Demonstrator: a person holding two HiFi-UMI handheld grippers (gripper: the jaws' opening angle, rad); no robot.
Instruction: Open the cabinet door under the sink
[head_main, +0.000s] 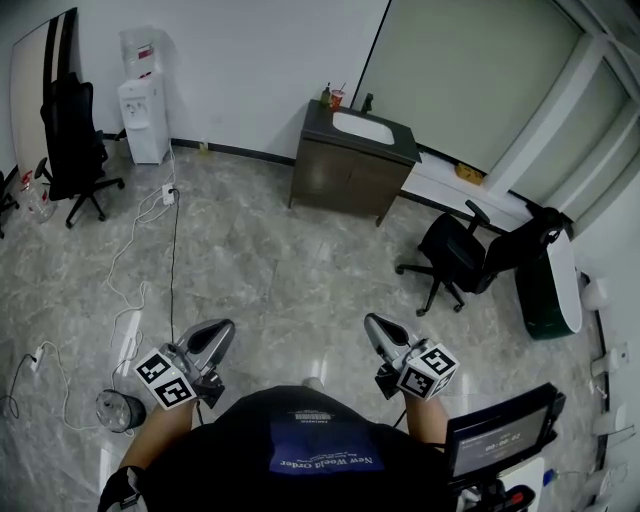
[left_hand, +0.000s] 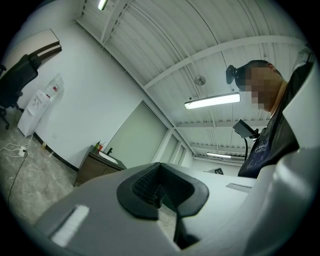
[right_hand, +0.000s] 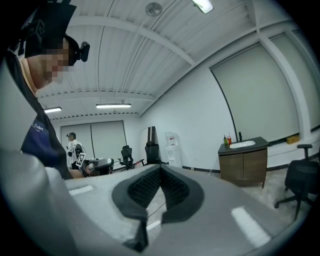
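Observation:
The brown sink cabinet (head_main: 350, 172) stands against the far wall, its two doors closed, with a white basin (head_main: 362, 126) and bottles on top. It is small in the left gripper view (left_hand: 92, 167) and the right gripper view (right_hand: 243, 162). My left gripper (head_main: 225, 331) and right gripper (head_main: 372, 323) are held in front of my body, far from the cabinet across the marble floor. Both point roughly toward it. Each has its dark pads (left_hand: 150, 187) (right_hand: 170, 187) pressed together with nothing between them.
A black office chair (head_main: 465, 255) sits right of the cabinet, another (head_main: 70, 140) at far left. A water dispenser (head_main: 145, 115) stands by the wall, and white cables (head_main: 150, 230) trail across the floor. A jar (head_main: 120, 410) is near my left elbow. Another person (right_hand: 75, 150) stands behind.

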